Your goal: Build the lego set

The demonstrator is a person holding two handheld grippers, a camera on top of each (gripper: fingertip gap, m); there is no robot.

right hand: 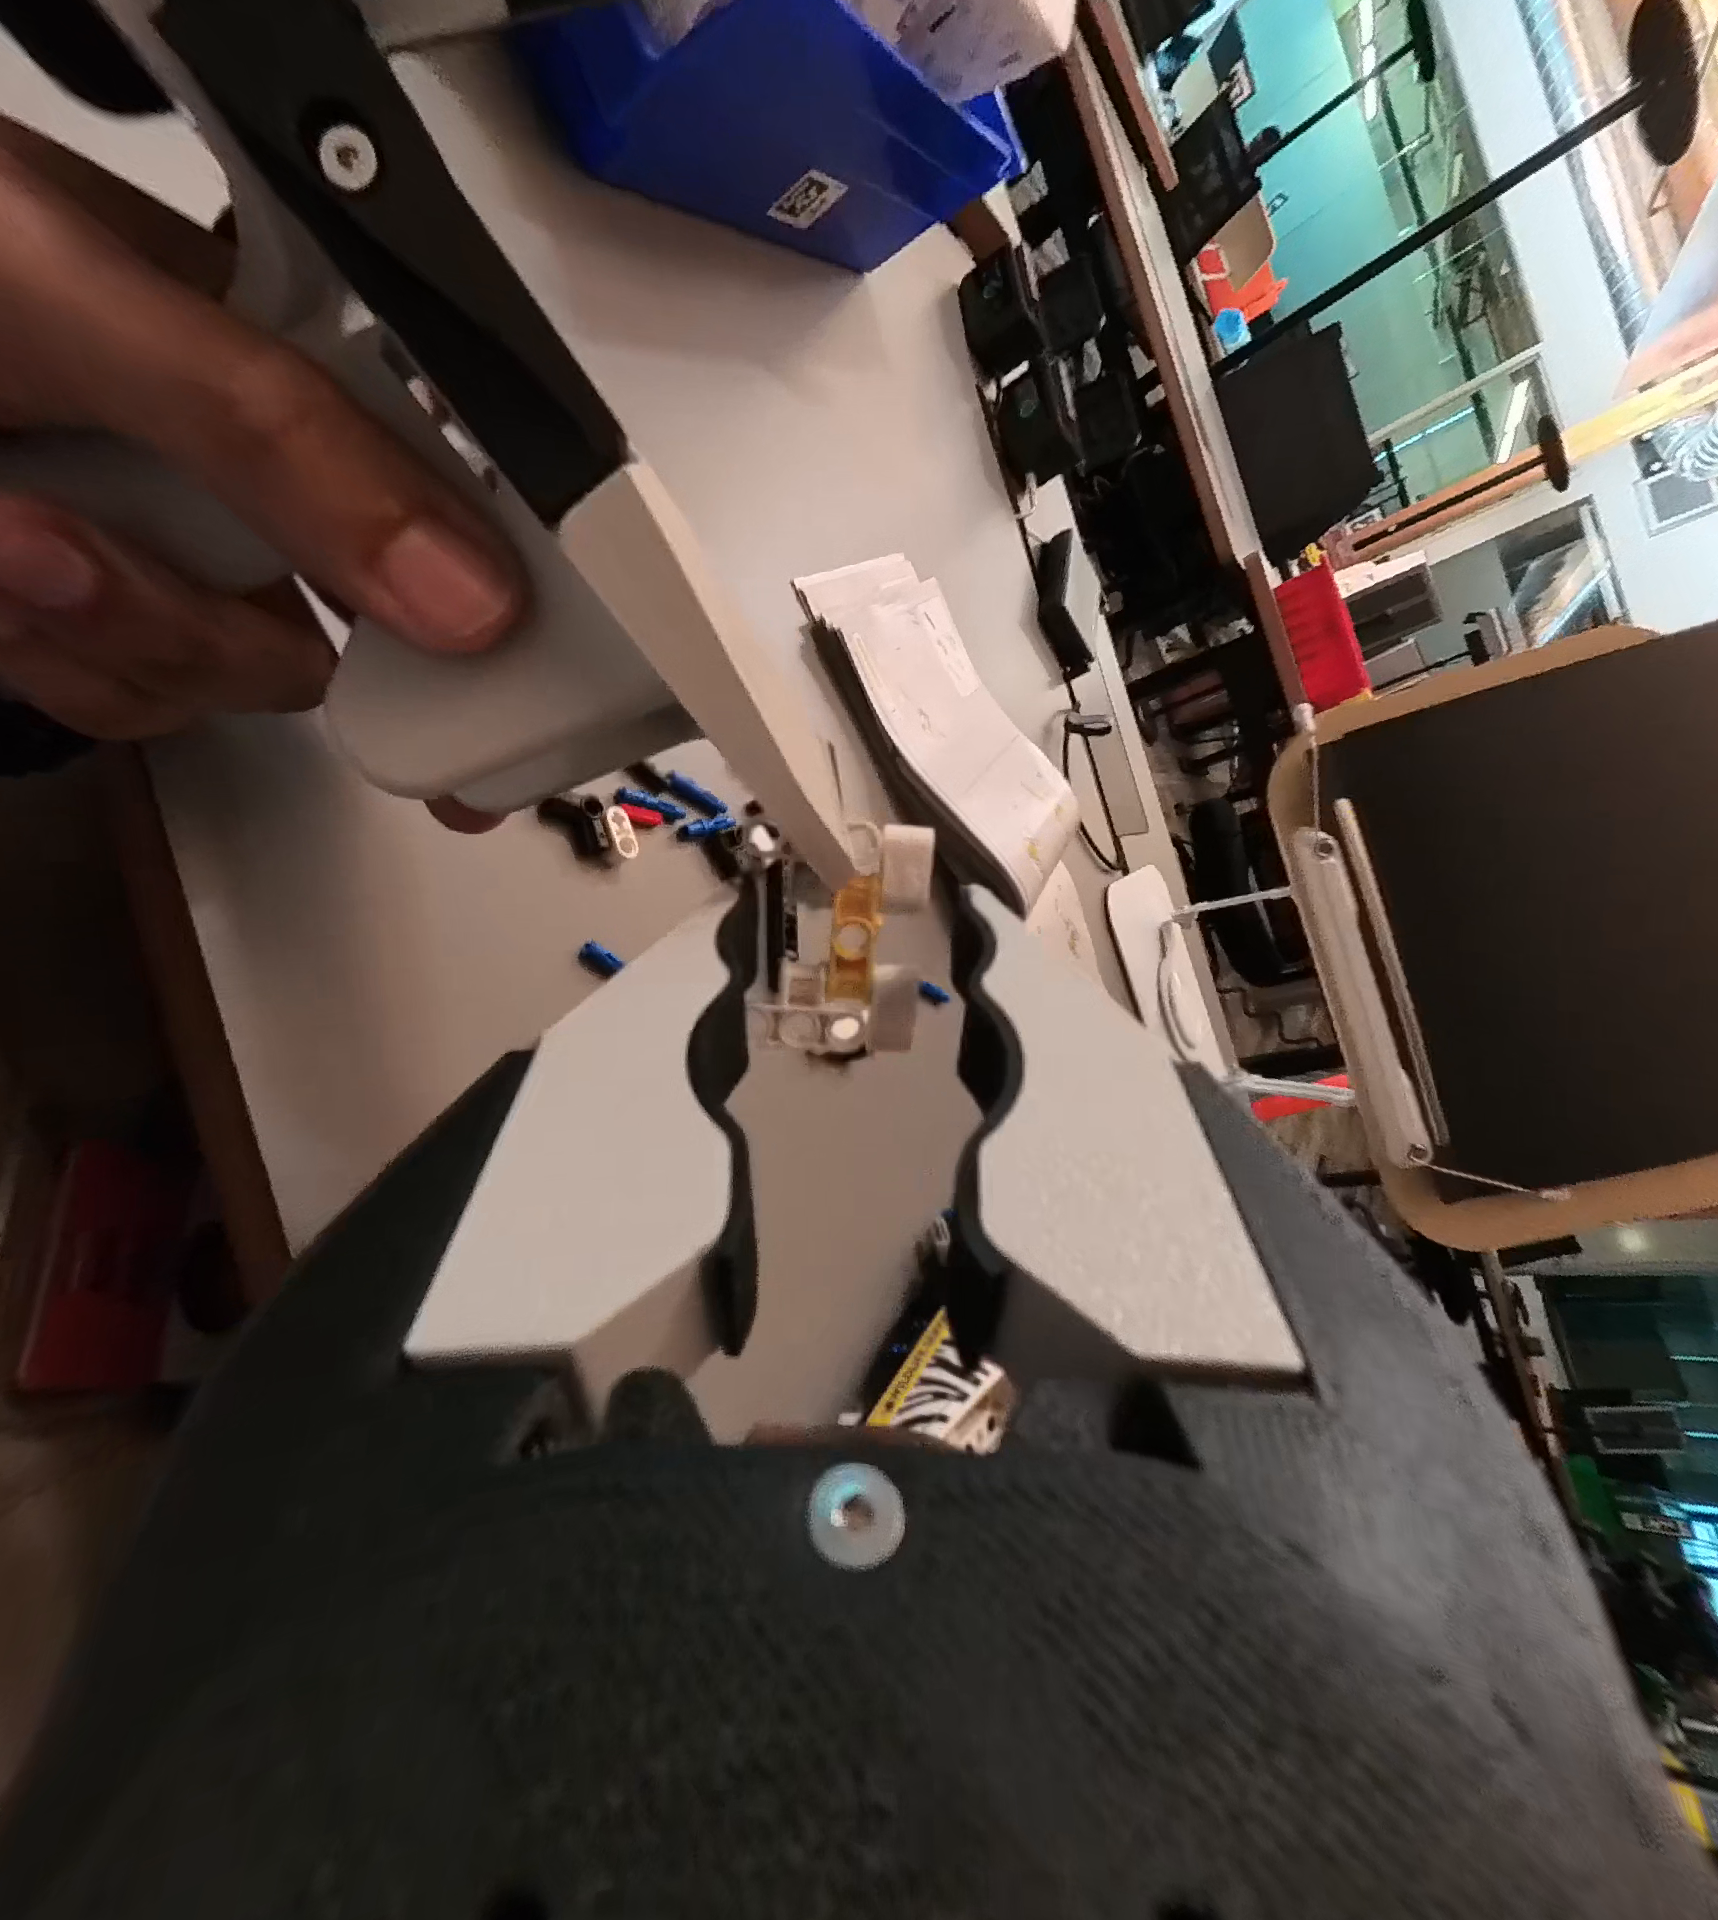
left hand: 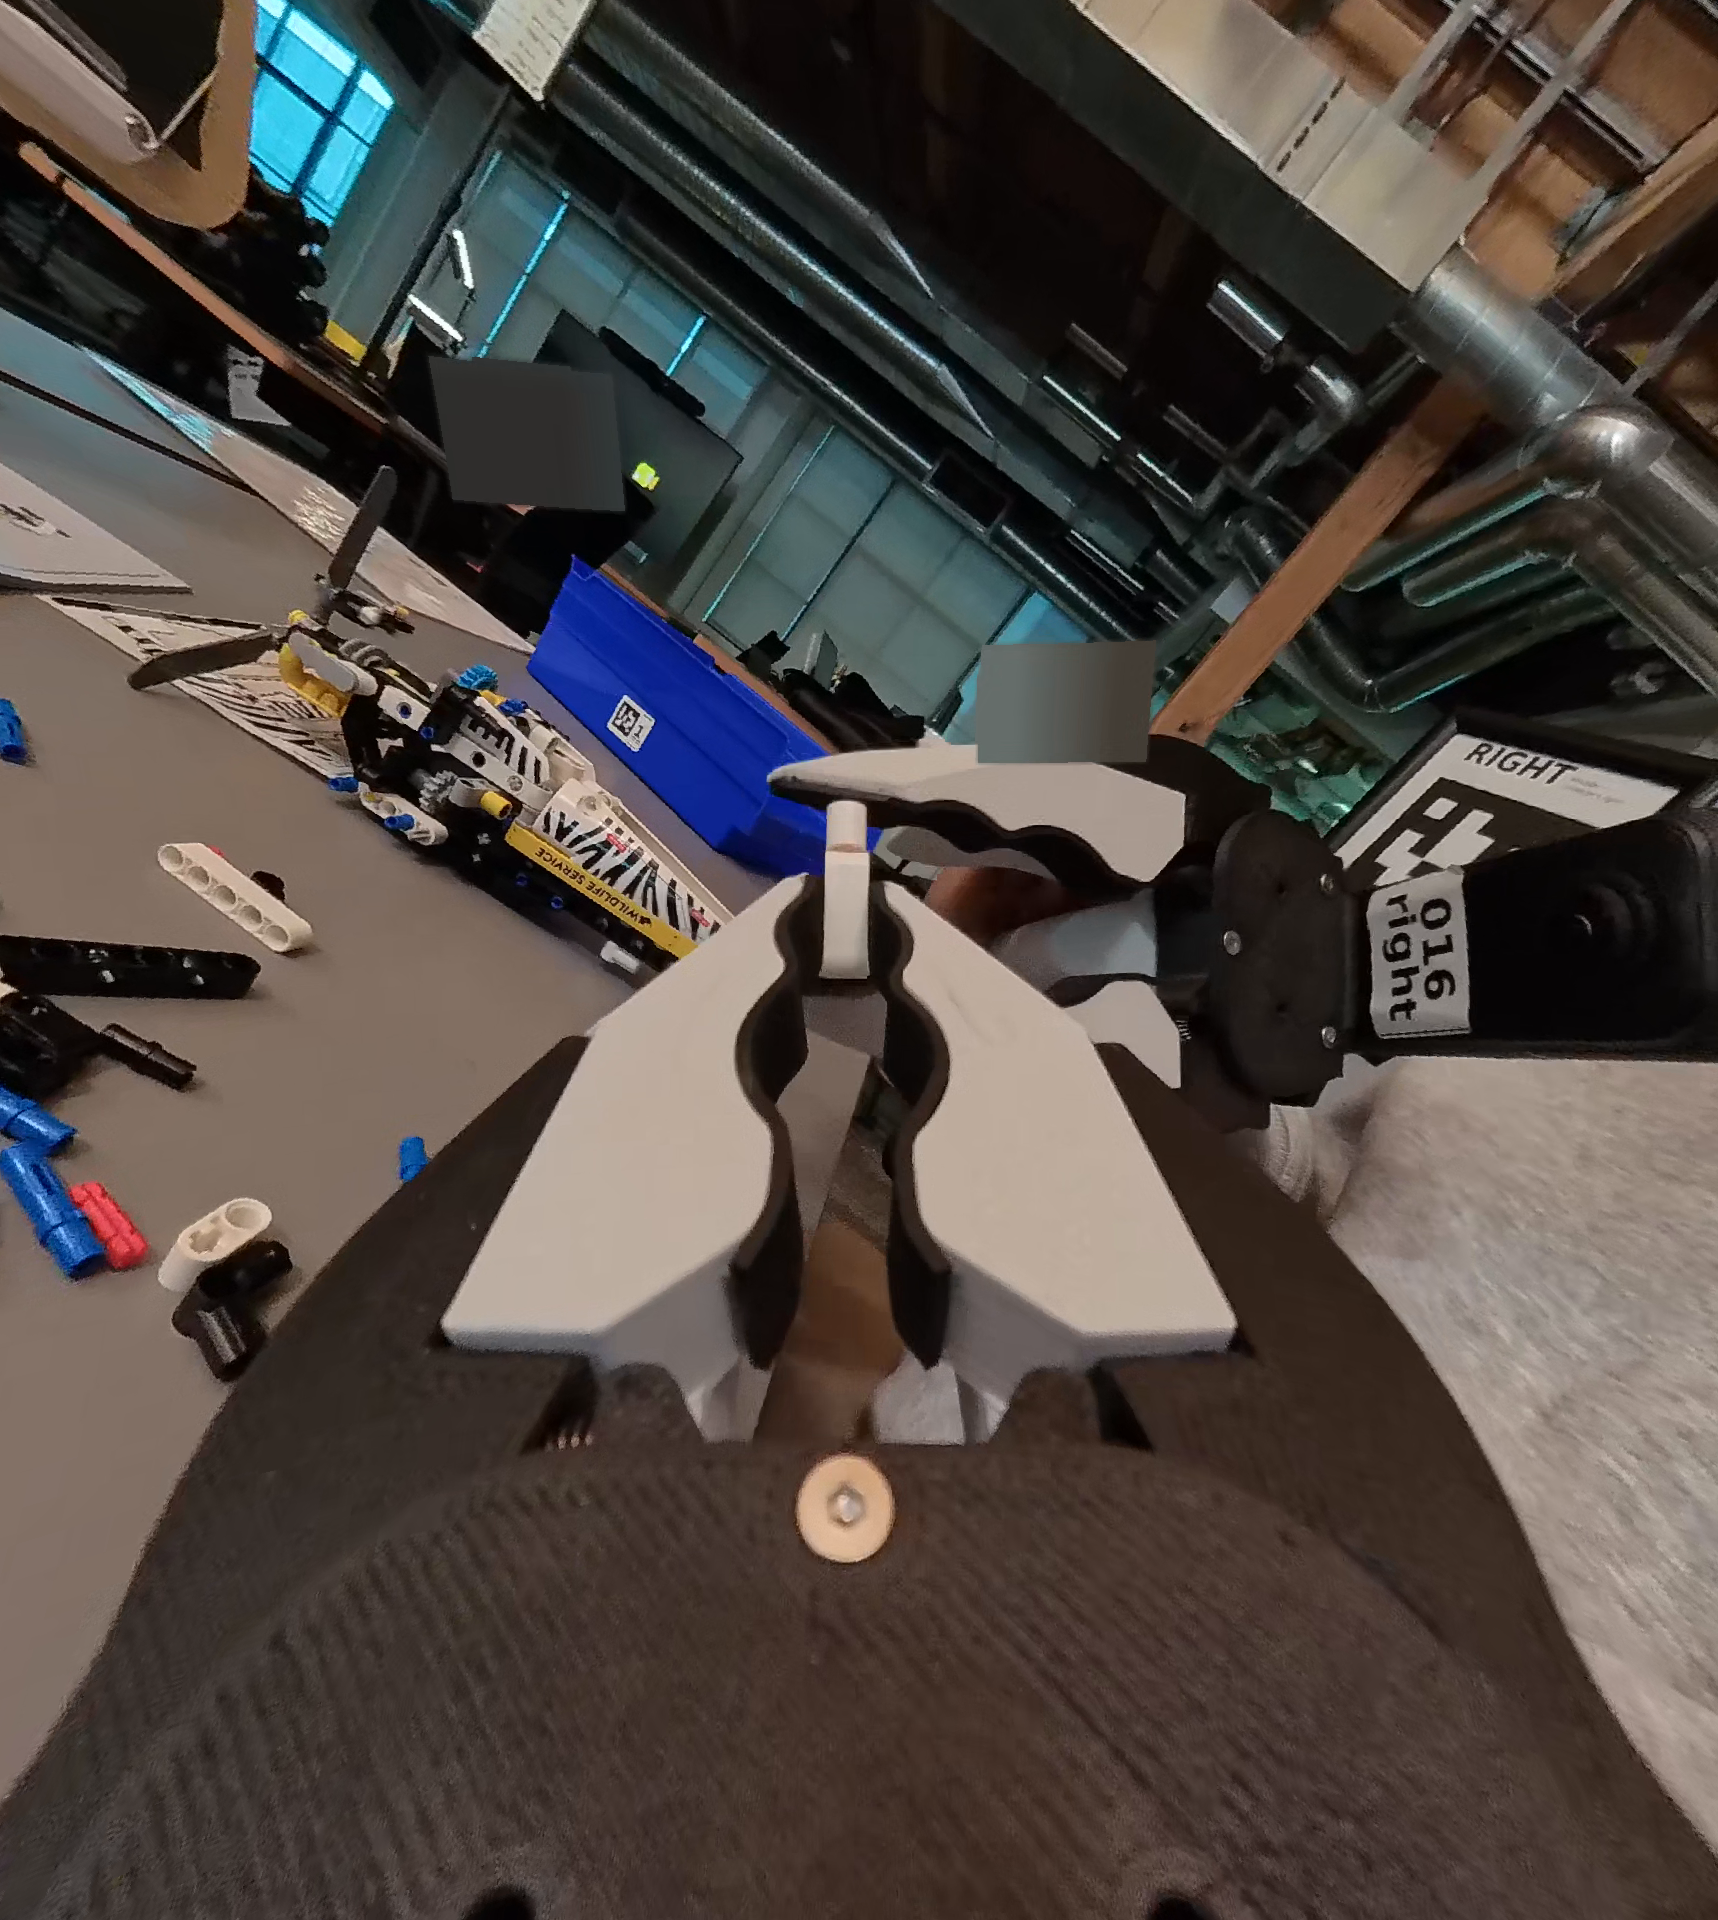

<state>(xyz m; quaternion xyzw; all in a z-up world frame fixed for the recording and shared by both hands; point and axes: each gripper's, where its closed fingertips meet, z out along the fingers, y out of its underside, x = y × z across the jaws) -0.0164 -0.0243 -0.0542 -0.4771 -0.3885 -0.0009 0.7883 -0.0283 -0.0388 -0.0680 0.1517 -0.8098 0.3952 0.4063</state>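
Observation:
My left gripper (left hand: 844, 902) is shut on a small white and yellow lego sub-assembly (left hand: 844, 914) and holds it in the air. In the right wrist view the left gripper (right hand: 855, 847) comes in from the upper left, held by a hand, with the sub-assembly (right hand: 850, 966) hanging from its tip. My right gripper (right hand: 855, 935) is open, its jaws on either side of the sub-assembly without touching it. In the left wrist view the right gripper (left hand: 831, 814) stands around the piece's white peg. The zebra-striped helicopter model (left hand: 522, 790) lies on the grey table (left hand: 367, 1039).
Loose pieces lie at the left: blue pins (left hand: 34, 1195), a black beam (left hand: 86, 961), a white beam (left hand: 231, 896), a red pin (left hand: 112, 1224). A blue bin (left hand: 668, 727) stands behind the model. Instruction booklets (right hand: 938, 727) lie on the table. A grey sleeve (left hand: 1561, 1351) is at the right. The tips of both grippers are at nearly the same place. The zebra-striped helicopter model (left hand: 522, 790) sits 15 centimetres or so from the ends of my right fingers.

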